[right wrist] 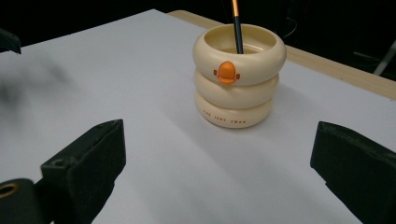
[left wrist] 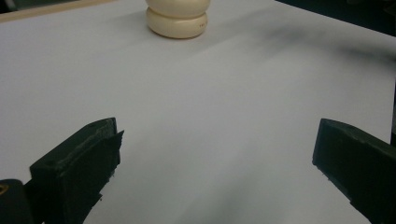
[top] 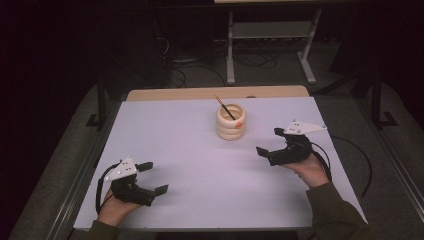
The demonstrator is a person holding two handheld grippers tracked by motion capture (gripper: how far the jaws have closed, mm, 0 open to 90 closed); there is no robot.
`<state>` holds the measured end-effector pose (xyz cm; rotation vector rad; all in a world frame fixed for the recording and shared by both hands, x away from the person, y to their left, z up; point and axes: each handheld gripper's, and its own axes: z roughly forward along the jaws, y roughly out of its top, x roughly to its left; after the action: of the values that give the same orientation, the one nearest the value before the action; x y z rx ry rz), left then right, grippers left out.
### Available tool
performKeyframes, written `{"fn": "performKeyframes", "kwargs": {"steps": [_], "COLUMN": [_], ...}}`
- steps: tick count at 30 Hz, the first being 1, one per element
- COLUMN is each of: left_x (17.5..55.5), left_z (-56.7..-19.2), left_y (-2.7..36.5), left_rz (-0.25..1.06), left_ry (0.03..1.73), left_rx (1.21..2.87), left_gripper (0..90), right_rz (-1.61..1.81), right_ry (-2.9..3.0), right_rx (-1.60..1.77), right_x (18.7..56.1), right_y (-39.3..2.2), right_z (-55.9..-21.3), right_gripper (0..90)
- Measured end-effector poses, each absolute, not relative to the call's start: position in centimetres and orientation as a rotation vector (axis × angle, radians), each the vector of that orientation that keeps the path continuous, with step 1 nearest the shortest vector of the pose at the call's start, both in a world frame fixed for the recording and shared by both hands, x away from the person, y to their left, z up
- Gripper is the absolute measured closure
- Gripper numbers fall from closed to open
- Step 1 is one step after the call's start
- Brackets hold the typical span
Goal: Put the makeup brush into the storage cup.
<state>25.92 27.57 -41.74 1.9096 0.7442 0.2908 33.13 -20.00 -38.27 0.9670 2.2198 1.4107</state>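
The white surface (top: 200, 165) carries a cream holder (top: 231, 121) near the middle of its far edge (three stacked rings), a pencil (top: 224, 107) leaning inside. The left gripper (top: 149, 178) by the near left corner and the right gripper (top: 271, 142) by the right edge both have fingers spread wide, empty.

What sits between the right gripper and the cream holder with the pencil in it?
Nothing visible. The right gripper is open and aimed at the cream holder, with bare white table between them. The pencil stands inside the holder, leaning on its rim. The left gripper rests farther off, also open.
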Motion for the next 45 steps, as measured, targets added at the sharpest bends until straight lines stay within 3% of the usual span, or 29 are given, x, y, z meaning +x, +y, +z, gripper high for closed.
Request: {"fn": "performKeyframes", "kwargs": {"steps": [45], "left_x": [25.8], "left_z": [-41.7], "left_y": [27.8], "left_rz": [0.290], "left_ry": [0.750], "left_rx": [1.914], "left_gripper": [0.3], "right_rz": [1.348], "right_ry": [2.225], "right_rx": [1.019], "right_x": [26.4], "right_y": [-24.7], "right_z": [-41.2], "right_gripper": [2.1]}}
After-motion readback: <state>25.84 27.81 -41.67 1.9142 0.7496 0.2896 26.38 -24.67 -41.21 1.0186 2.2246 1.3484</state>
